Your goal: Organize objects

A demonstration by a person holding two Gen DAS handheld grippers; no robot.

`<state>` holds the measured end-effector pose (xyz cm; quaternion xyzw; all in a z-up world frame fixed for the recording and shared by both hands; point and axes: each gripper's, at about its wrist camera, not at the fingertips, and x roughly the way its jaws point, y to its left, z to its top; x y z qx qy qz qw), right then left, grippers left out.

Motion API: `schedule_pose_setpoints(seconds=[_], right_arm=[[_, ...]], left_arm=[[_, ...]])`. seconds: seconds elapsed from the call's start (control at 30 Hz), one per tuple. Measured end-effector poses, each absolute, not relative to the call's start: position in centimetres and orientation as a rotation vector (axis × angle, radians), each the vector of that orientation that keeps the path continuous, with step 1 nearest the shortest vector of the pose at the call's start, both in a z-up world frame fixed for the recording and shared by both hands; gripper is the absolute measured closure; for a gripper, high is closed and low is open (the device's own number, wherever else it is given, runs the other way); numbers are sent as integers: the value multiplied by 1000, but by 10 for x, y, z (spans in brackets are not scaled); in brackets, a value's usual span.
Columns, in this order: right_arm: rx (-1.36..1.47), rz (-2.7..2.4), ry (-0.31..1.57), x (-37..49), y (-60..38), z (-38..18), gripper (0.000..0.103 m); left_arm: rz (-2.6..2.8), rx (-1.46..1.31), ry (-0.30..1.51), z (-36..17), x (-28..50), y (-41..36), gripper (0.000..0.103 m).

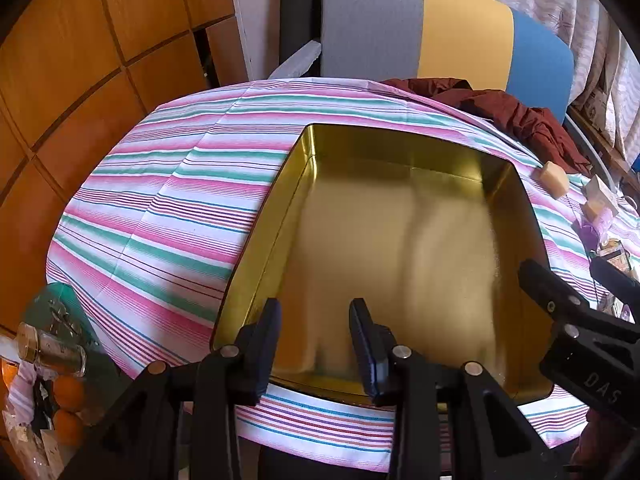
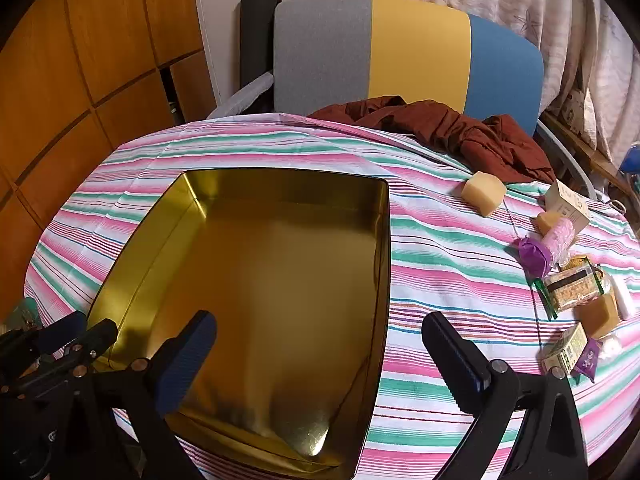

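I hold both grippers over a gold tin (image 2: 256,280) that sits open on the striped table (image 2: 460,288). The tin is empty: I see nothing but its shiny floor and walls, so by my reckoning the sorting has not begun.

My left gripper (image 1: 314,340) hangs above the tin's near edge with its fingers drawn close, a narrow gap between them and nothing in it. My right gripper (image 2: 320,356) has its fingers spread as wide as they go, one over the tin's inside, the other out over the cloth beyond the tin's right wall; it too is empty.

Everything left to put away lies to the right of the tin, well apart from it: a soap block (image 2: 483,193) near a red cloth (image 2: 452,136), then a cluster toward the table's right edge with a purple roll (image 2: 538,254), a noodle packet (image 2: 576,290), a second block (image 2: 600,314) and small boxes (image 2: 568,348). None touches the tin.

I judge that all of the work is still ahead: each piece must be fetched and laid in the tin, and my open right gripper is the nearer one to start.
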<state>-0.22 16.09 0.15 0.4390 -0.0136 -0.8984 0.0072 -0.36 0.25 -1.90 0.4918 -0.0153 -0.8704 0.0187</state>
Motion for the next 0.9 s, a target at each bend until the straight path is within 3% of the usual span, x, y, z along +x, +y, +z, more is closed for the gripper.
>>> schedule_pose_setpoints(seconds=[0.9], right_arm=[[1382,-2806,14,0,156,-5,0]], left_arm=[[-2709,1559,-39,-15,-5,6,68]])
